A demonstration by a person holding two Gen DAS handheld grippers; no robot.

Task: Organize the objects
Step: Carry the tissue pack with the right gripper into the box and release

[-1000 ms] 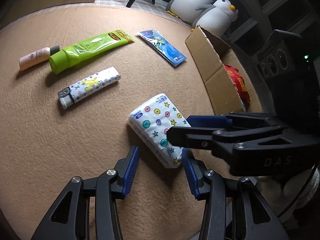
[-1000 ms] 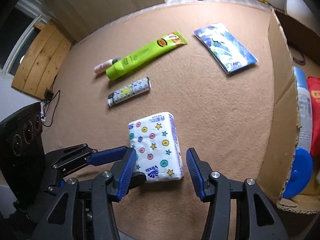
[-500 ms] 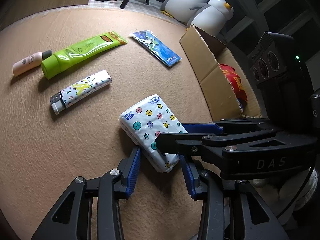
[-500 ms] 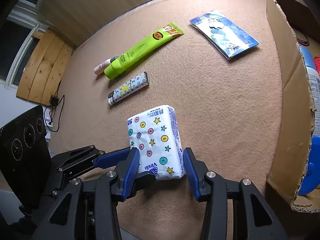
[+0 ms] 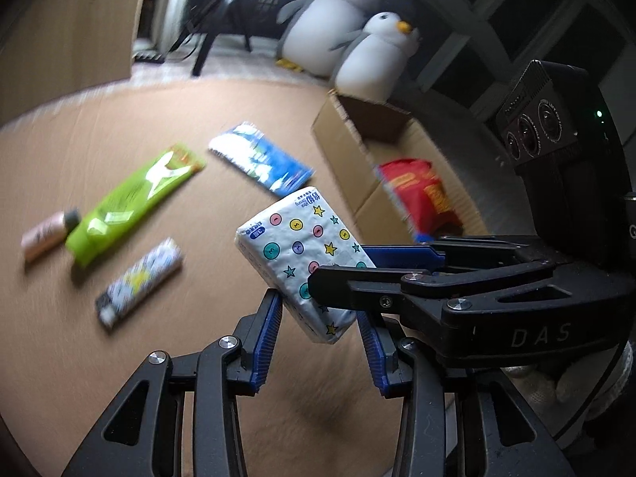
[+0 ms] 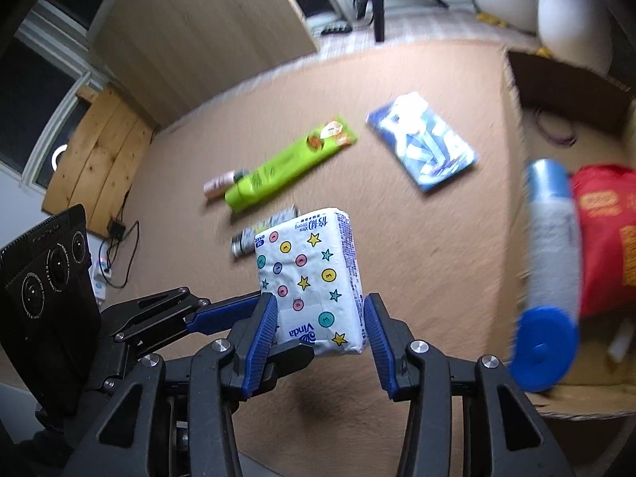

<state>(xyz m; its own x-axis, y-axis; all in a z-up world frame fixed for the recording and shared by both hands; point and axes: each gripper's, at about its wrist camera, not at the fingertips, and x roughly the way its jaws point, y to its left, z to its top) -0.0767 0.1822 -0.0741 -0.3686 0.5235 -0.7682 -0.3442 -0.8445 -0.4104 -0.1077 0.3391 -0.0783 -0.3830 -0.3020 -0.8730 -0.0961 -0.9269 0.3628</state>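
Both pairs of jaws are closed on the same tissue pack [image 6: 310, 278]: my right gripper [image 6: 318, 326] presses its blue pads on the two long sides near the bottom end, and my left gripper [image 5: 318, 332] holds it crosswise from the other direction. Over the last second both pairs have been closing a little, with the pack between them. It hangs above the brown carpet [image 5: 119, 377], tilted, with a soft shadow under it, so I judge it is lifted clear. I think two grippers are used because the pack is soft and wide, and one pair of pads could let it bend or slip. The cardboard box [image 5: 357, 135] stands near on the right side, open at the top, with a red snack bag [image 6: 604, 234] and a spray can with a blue cap [image 6: 548, 262] already inside, so the pack probably goes there. On the carpet remain a green tube [image 5: 131, 202], a small pink bottle [image 5: 43, 234] touching its cap end, a patterned lighter [image 5: 139, 282] and a blue flat packet [image 5: 262, 163]. Much is blurred, so the printing on these things is not readable. In the right view the pack hides most of the lighter, and the far corner of the box is cut off.
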